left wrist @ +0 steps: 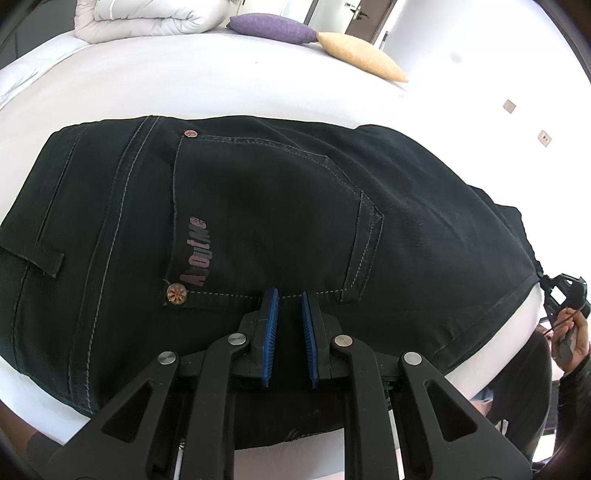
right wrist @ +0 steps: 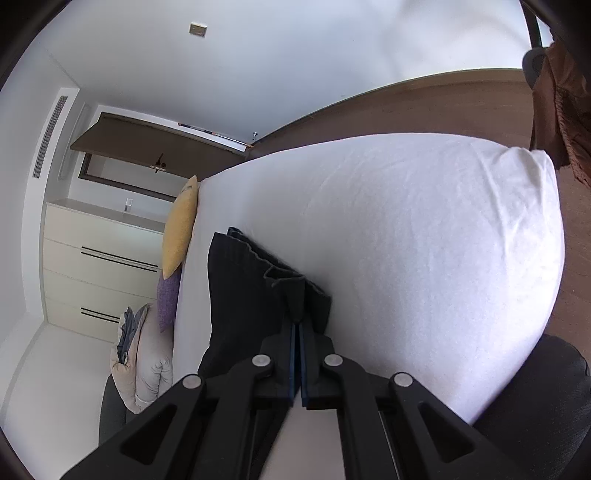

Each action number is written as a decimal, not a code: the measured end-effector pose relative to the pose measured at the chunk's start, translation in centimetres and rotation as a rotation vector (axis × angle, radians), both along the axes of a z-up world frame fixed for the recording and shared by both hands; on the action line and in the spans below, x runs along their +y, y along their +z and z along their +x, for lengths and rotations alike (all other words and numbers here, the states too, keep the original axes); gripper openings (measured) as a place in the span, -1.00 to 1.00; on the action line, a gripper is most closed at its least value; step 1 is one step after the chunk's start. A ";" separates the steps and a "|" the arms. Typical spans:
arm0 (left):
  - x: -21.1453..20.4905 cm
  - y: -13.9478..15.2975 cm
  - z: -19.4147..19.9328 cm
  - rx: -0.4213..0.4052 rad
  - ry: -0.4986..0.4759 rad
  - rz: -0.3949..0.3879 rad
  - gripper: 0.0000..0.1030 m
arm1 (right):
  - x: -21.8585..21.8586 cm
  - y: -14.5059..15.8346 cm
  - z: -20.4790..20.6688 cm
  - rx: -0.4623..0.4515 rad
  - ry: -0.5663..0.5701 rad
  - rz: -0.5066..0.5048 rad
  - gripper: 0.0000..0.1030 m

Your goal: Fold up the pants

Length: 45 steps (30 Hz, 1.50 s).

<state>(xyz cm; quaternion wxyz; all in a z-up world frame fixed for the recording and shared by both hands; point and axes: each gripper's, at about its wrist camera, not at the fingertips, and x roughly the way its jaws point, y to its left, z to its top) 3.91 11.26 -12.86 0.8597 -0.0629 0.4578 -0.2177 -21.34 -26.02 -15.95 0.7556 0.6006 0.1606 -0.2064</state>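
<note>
Black pants (left wrist: 258, 221) lie folded on the white bed (left wrist: 184, 85), back pocket with pink lettering facing up. My left gripper (left wrist: 290, 295) hovers over the near edge of the pants by the pocket seam, its blue pads (left wrist: 272, 321) apart with nothing between them. My right gripper (right wrist: 297, 317) is shut on the hem end of the pants (right wrist: 240, 288), at the bed's edge. It also shows in the left wrist view (left wrist: 565, 295) at the far right, held by a hand.
A purple cushion (left wrist: 273, 27), a yellow cushion (left wrist: 362, 55) and a rolled white duvet (left wrist: 147, 18) lie at the far side of the bed. White drawers (right wrist: 99, 258) stand beyond. Wood floor (right wrist: 406, 107) borders the bed.
</note>
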 end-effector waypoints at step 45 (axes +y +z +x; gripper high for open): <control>-8.9 8.1 -5.3 -0.157 -0.230 0.023 -0.73 | 17.0 6.1 10.4 0.213 0.788 -0.229 -0.94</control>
